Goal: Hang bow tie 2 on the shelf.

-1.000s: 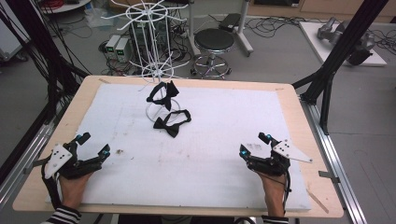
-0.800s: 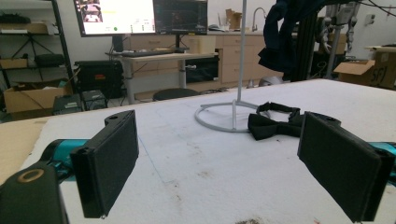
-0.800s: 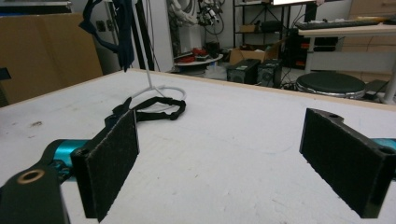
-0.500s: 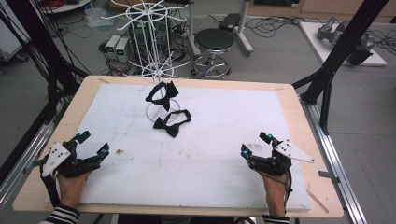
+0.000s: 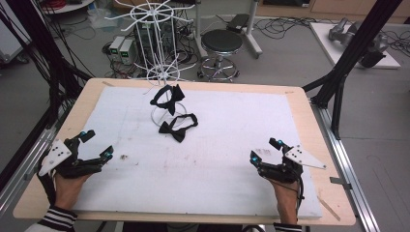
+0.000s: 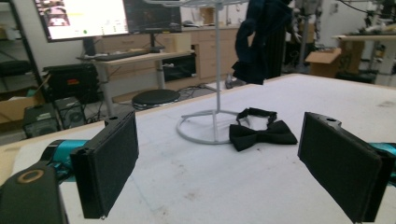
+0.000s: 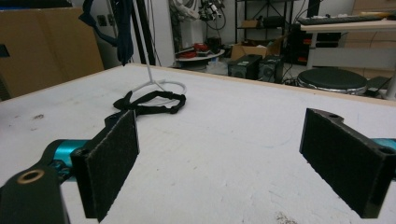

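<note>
High view: the left hand-held gripper [image 5: 94, 145] has lifted slightly since the earlier frame; the right hand-held gripper [image 5: 265, 151] has kept still. Two bow ties: one [image 5: 178, 127] lies mid-bench by the white wire stand [image 5: 162, 58], one [image 5: 167, 97] hangs on it. Both hands rest low at the near edge.

Left gripper view: jaws wide apart, empty, facing the lying tie [image 6: 261, 133].

Right gripper view: jaws wide, empty.

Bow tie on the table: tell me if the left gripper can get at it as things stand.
Probably yes. The left gripper stands open with bare table between it and the bow tie. The stand rises just behind the tie, not in the way.
</note>
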Demonstrator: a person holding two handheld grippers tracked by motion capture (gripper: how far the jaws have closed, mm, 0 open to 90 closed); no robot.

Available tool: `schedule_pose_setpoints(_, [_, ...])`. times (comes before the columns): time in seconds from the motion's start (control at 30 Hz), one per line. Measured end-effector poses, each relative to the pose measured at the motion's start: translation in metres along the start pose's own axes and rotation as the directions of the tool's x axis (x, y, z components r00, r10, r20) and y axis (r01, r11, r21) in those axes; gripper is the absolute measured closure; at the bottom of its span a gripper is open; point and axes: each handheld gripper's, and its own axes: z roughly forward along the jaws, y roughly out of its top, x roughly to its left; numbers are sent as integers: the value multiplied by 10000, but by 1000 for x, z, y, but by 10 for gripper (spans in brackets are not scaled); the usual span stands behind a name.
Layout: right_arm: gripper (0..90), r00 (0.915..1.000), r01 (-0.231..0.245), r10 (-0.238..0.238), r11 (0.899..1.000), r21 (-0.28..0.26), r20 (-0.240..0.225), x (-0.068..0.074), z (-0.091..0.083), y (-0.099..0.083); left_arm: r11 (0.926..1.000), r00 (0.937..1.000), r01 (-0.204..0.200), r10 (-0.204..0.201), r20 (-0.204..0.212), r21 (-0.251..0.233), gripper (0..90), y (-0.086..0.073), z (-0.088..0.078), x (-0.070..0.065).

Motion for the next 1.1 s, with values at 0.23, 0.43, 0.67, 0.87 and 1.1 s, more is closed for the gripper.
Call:
schedule_pose_setpoints(0.23, [112, 10000, 11, -11, 9999, -155, 14, -2, -6, -6, 9962, 9916, -707, 646, 1120, 517, 129, 17, 16, -4])
schedule_pose_setpoints(0.43, [112, 10000, -9, 11, 9995, -327, 58, -2, -9, -13, 9887, 9769, -1221, 1042, 1867, 872, 128, 31, 33, -8])
schedule_pose_setpoints(0.67, [112, 10000, 21, -23, 9988, -499, -39, -2, -9, -18, 9784, 9603, -1687, 1358, 2439, 1197, 129, 43, 50, -10])
schedule_pose_setpoints(0.87, [112, 9999, -21, 14, 9986, -528, -147, -2, -7, -23, 9652, 9472, -1991, 1451, 2860, 1695, 128, 47, 68, -12])
schedule_pose_setpoints(1.1, [112, 9998, -65, 54, 9981, -611, -182, -3, -7, -26, 9537, 9369, -2124, 1368, 3216, 2130, 128, 48, 89, -15])
